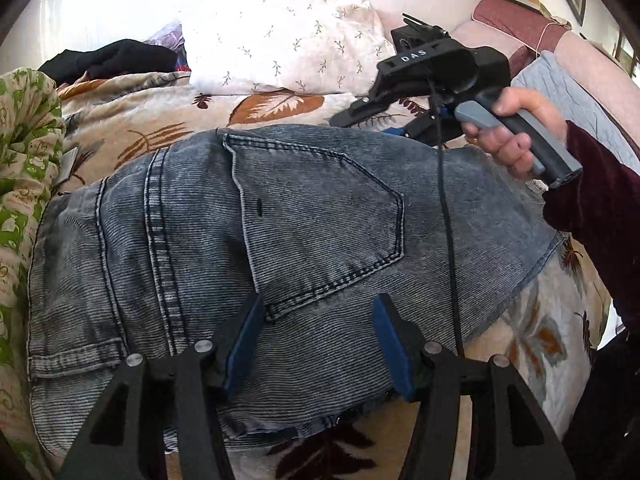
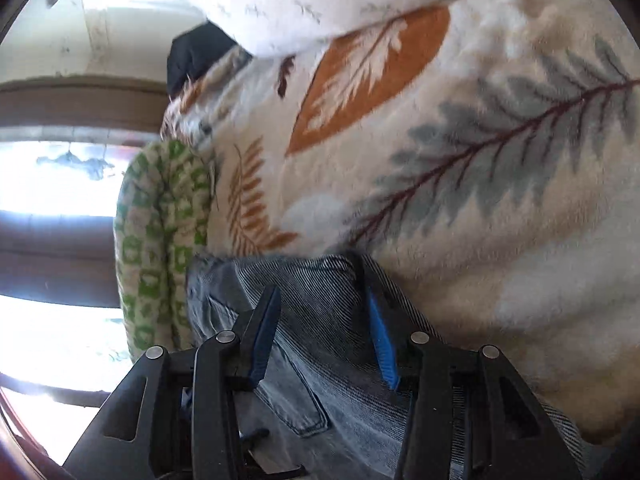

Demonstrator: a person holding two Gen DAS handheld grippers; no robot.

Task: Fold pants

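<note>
Grey jeans (image 1: 280, 240) folded flat mid-frame on leaf-print blanket (image 1: 132, 136), thick floppy denim, best pinched at doubled edge; left gripper (image 1: 318, 334) open above pocket, right gripper (image 2: 320, 332) open, empty, at upper right.

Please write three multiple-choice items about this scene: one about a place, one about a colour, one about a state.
1. Where do the jeans lie?
A. on a leaf-print blanket
B. on a wooden floor
C. in a basket

2. What colour are the pads of the left claw?
A. red
B. blue
C. yellow

3. How is the left claw?
A. shut on the jeans
B. shut on a pillow
C. open above the jeans

Key: 1 A, the blanket shows around the denim; 2 B, both pads are blue; 3 C, its jaws stand apart with nothing pinched.
</note>
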